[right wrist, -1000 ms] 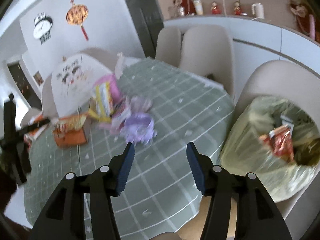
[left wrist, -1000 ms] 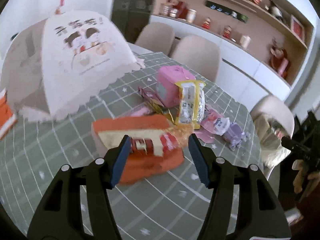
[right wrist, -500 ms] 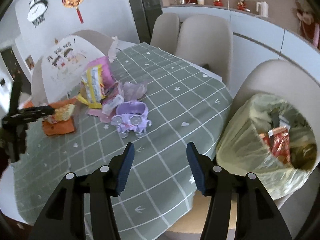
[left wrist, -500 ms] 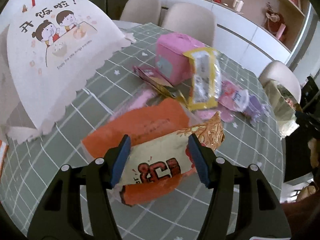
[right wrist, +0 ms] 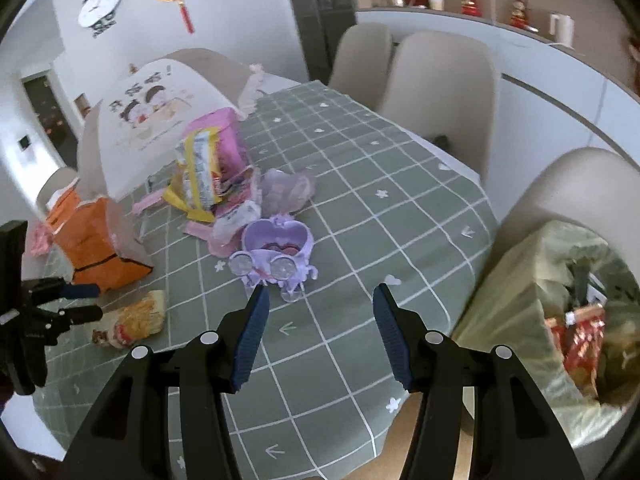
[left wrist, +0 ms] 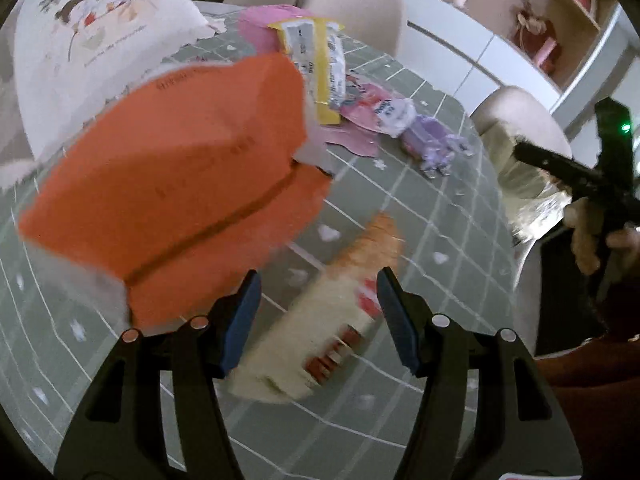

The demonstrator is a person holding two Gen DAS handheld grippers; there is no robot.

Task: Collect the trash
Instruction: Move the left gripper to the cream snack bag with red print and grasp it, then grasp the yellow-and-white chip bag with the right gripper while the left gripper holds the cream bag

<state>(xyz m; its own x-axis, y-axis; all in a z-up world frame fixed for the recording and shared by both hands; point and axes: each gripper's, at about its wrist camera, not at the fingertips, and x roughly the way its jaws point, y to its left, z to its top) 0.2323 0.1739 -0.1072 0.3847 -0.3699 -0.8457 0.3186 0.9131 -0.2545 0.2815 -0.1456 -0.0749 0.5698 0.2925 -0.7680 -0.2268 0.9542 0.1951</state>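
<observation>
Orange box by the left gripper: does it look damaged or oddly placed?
Yes. The orange box is torn open, its flaps ragged and splayed, and it stands tilted on the table. A snack wrapper lies loose beside it, in front of the open left gripper.

On the table before you, the snack wrapper lies near and to the left, just on the near side of the torn box. Farther in, the toy carriage stands near the middle, with a heap of wrappers behind it to the left. The food cover sits beyond that heap at the far left. To your right, off the table's edge, the trash bag rests on a chair. Two more chairs stand at the far side.
</observation>
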